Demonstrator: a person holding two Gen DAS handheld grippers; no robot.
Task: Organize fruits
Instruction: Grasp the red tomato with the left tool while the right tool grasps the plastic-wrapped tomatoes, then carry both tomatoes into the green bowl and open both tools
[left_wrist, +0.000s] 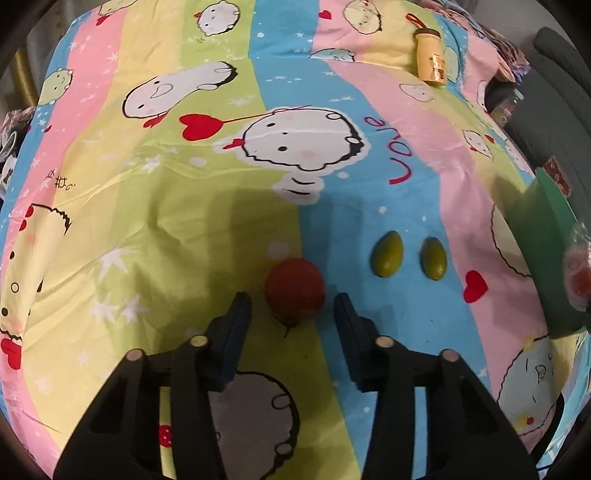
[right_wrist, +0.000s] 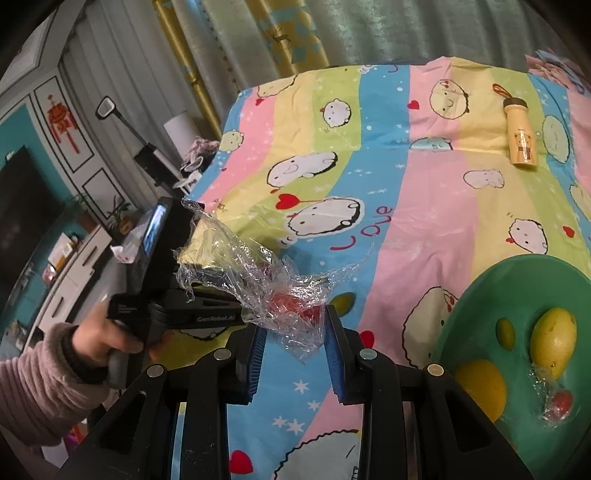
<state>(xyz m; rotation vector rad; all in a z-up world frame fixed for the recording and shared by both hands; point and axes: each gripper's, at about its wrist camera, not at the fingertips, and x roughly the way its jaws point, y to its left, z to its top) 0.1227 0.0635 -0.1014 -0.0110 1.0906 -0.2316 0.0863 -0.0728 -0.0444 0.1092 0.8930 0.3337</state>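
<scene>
Your left claw (left_wrist: 291, 299) points down at the cartoon-print sheet (left_wrist: 155, 206), its pads flanking a red round fruit (left_wrist: 294, 288) with small gaps either side, not pressing. Two green fruits (left_wrist: 386, 254) lie just beside it. Your right claw (right_wrist: 293, 345) is nearly closed on crinkled plastic wrap (right_wrist: 258, 280). The green plate (right_wrist: 517, 280) holds yellow fruits (right_wrist: 554, 339). Curtains (right_wrist: 258, 33) hang behind; a dark TV (right_wrist: 22, 218) stands at left.
</scene>
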